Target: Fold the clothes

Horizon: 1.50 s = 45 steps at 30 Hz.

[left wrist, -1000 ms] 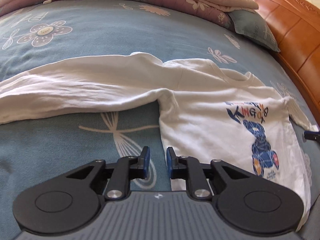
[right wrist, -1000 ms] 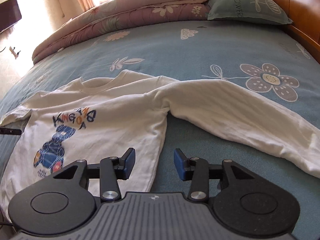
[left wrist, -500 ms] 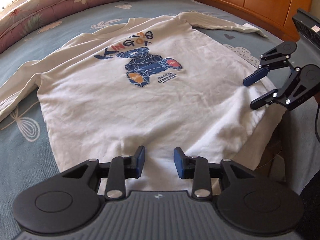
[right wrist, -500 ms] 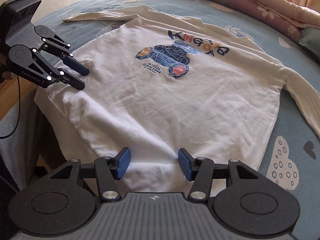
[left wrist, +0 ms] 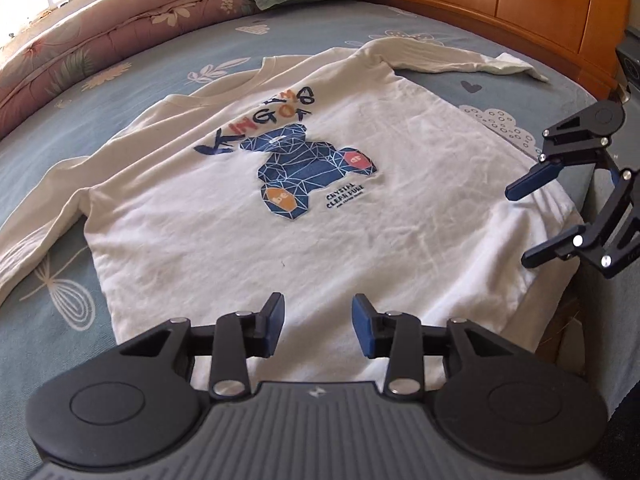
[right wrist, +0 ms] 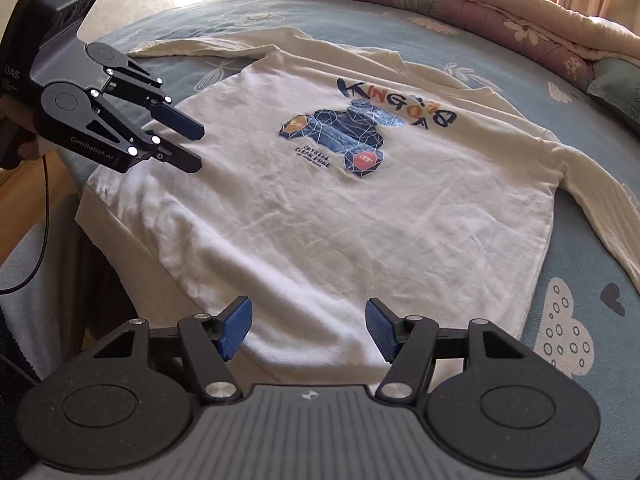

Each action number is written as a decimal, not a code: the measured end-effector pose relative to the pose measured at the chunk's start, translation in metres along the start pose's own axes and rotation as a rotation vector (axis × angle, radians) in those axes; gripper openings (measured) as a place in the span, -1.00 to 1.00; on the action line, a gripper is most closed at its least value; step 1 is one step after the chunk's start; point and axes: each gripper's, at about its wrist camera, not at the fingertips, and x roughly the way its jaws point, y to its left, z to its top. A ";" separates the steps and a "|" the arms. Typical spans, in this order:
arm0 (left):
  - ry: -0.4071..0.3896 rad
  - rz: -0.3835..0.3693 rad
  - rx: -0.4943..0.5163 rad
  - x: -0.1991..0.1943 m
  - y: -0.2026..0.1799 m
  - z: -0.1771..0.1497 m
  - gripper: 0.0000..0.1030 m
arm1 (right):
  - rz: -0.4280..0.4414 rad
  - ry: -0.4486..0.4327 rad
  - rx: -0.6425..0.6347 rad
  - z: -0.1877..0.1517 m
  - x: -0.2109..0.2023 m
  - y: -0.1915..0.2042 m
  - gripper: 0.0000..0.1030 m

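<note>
White long-sleeved cotton shirt [left wrist: 248, 216] with blue geometric bear print: flat, face up, sleeves spread, on blue floral bedsheet [left wrist: 360, 28]. Left gripper [left wrist: 318, 330] and right gripper [right wrist: 307, 328] over hem: jaws apart, just been opening, nothing held.

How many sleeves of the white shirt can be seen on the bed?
2. One sleeve stretches from the white shirt toward the wooden headboard. The other sleeve lies on the blue bedsheet at the opposite side; its cuff is out of view.
</note>
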 end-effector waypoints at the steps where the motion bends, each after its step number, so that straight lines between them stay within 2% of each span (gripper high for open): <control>1: 0.006 0.007 -0.005 0.005 0.001 -0.003 -0.18 | 0.000 -0.001 0.005 -0.007 0.000 -0.001 0.36; 3: 0.001 0.007 -0.038 0.004 0.011 -0.012 -0.10 | -0.008 0.023 0.048 -0.021 -0.005 -0.009 0.64; 7: 0.031 0.052 -0.061 -0.003 0.022 -0.008 -0.15 | -0.064 0.074 0.058 -0.040 -0.020 -0.019 0.67; 9: 0.006 0.046 -0.052 -0.004 0.023 0.005 -0.15 | -0.067 0.042 0.075 -0.031 -0.023 -0.022 0.67; 11: -0.024 0.042 -0.015 0.002 0.017 0.022 -0.11 | -0.052 -0.028 0.104 -0.013 -0.023 -0.027 0.67; 15: -0.046 0.018 0.011 0.026 0.011 0.047 -0.10 | -0.042 -0.108 0.104 0.025 0.002 -0.028 0.72; 20: -0.032 0.004 -0.084 0.057 0.030 0.062 -0.07 | -0.051 -0.092 0.182 0.042 0.043 -0.045 0.74; 23: -0.038 -0.011 -0.145 0.065 0.049 0.058 0.20 | -0.050 -0.107 0.198 0.034 0.045 -0.048 0.91; 28: -0.030 0.086 -0.199 0.064 0.085 0.058 0.19 | -0.097 -0.111 0.143 0.009 0.034 -0.041 1.00; 31: -0.026 0.130 -0.274 0.061 0.103 0.066 0.07 | -0.124 -0.107 0.174 0.007 0.027 -0.042 1.00; 34: -0.053 0.065 -0.248 0.049 0.092 0.070 0.10 | -0.114 -0.143 0.264 0.009 0.013 -0.048 1.00; 36: -0.054 0.032 -0.173 0.041 0.072 0.070 0.15 | -0.104 -0.162 0.283 0.012 0.006 -0.046 1.00; 39: -0.048 -0.010 -0.091 0.028 0.042 0.064 0.15 | -0.074 -0.158 0.252 0.019 0.005 -0.031 1.00; 42: -0.045 -0.063 -0.039 0.012 0.015 0.055 0.16 | -0.035 -0.138 0.159 0.026 0.013 -0.004 1.00; 45: -0.034 -0.104 -0.007 -0.003 -0.008 0.037 0.19 | -0.072 -0.104 0.089 0.023 0.024 0.018 1.00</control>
